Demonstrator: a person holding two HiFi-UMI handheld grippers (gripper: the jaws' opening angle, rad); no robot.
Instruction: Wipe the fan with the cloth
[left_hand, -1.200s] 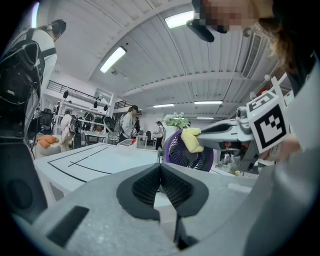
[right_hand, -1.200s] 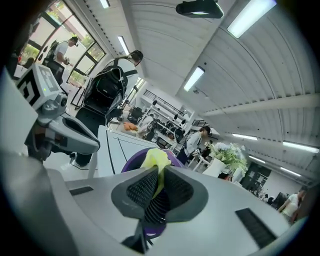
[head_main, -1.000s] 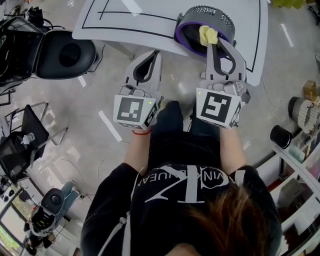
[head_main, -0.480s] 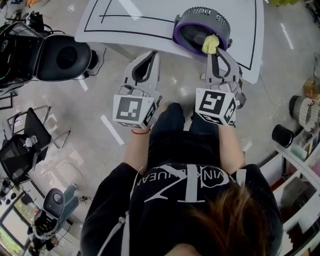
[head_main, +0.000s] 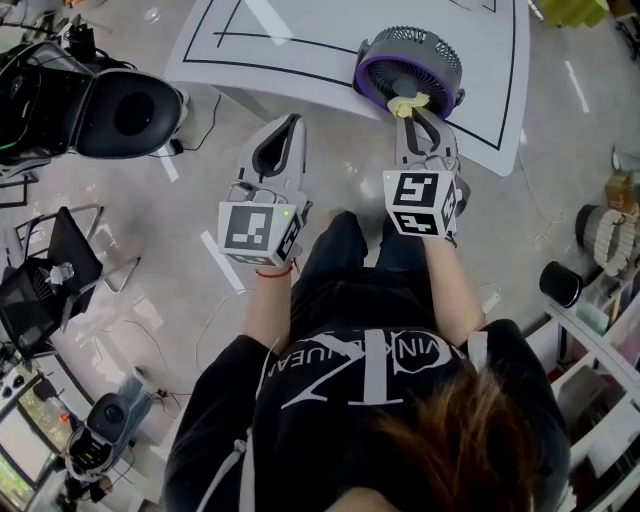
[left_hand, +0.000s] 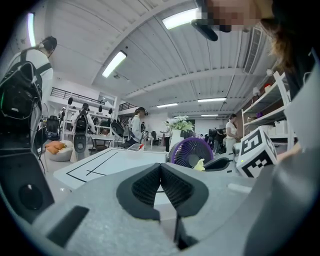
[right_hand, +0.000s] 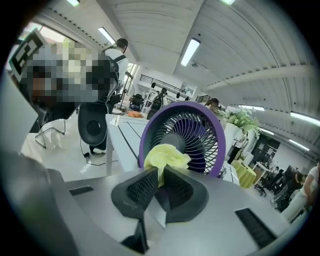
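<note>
Cloth (right_hand: 165, 156) clamped in the right gripper (right_hand: 158, 172), right at the front grille of the fan (right_hand: 197, 127). Left gripper (left_hand: 160, 167), jaws together and empty, hangs well left of the fan. Light pressure looks best, sweeping along the grille without tipping the fan.

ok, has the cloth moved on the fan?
Yes. The cloth in the right gripper slid from the middle of the fan toward its near purple rim.
</note>
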